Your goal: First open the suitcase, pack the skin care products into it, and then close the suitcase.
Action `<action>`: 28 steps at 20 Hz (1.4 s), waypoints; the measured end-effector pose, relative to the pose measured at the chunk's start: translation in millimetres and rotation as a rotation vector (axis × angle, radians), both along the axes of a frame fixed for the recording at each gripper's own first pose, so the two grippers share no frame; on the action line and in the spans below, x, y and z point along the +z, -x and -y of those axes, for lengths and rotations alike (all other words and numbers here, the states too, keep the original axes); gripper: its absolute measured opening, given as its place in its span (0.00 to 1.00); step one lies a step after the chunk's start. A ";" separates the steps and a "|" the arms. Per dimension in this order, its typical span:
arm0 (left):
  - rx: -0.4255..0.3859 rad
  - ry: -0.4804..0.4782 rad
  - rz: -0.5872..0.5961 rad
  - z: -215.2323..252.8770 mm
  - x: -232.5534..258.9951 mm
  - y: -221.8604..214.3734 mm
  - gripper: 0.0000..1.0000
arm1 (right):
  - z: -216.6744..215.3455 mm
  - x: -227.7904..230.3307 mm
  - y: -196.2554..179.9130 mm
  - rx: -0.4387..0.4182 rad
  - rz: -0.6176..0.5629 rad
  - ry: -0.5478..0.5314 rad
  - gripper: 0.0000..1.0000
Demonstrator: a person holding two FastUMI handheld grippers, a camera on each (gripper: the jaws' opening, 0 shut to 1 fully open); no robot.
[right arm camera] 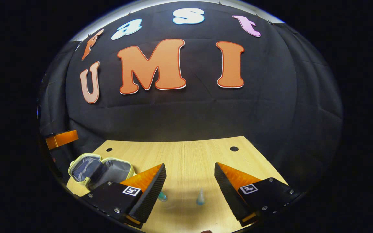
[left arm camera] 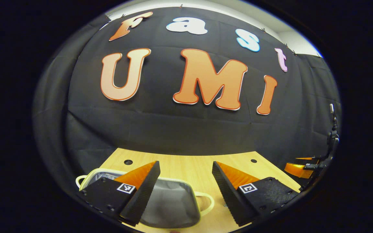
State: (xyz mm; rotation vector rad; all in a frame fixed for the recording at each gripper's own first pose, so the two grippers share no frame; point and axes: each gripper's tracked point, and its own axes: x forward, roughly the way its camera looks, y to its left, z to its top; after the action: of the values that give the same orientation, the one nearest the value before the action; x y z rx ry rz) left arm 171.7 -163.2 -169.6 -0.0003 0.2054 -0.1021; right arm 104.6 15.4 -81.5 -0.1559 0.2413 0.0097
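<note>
Now both tongs gape, hold nothing; suitcase open (left), two small bottles ahead on table.

I am seeing one suitcase lying open at nine o'clock. I am counting two small bottles, one partly hidden, at six o'clock.

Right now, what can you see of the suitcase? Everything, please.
The suitcase is a small soft case with a pale yellow-green rim and grey fabric lining. It lies open flat on the wooden table, both halves facing up, and looks empty in what shows. In the left gripper view one half sits below the open left gripper, with a pale loop handle on its side. The left gripper's finger hides part of it; I cannot tell whether they touch.
</note>
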 end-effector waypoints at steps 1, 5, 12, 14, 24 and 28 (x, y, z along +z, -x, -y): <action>0.004 -0.019 -0.014 12.3 -7.1 0.9 1.00 | 4.8 -1.3 -0.6 0.009 -0.006 0.000 0.95; -0.017 -0.053 -0.065 57.2 -43.3 4.3 1.00 | 24.9 -10.2 -4.3 0.036 -0.035 0.010 0.95; -0.077 -0.123 -0.193 115.3 -128.0 22.2 1.00 | 55.6 -28.0 -3.4 0.041 -0.090 0.009 0.95; -0.115 -0.130 -0.229 132.4 -153.1 29.4 1.00 | 63.9 -33.8 -1.9 0.035 -0.108 0.012 0.95; -0.160 -0.114 -0.326 181.8 -262.0 3.0 1.00 | 108.3 -59.6 6.1 -0.041 -0.193 0.038 0.95; -0.106 -0.090 -0.317 178.2 -281.9 -18.1 1.00 | 119.0 -66.9 7.1 -0.059 -0.216 0.070 0.95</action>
State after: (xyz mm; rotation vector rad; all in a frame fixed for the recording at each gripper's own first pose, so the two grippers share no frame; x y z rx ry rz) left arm 189.8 -341.4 -451.6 0.0847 0.5266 -0.1985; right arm 97.5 -103.6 -148.4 -0.2180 0.4624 -0.0407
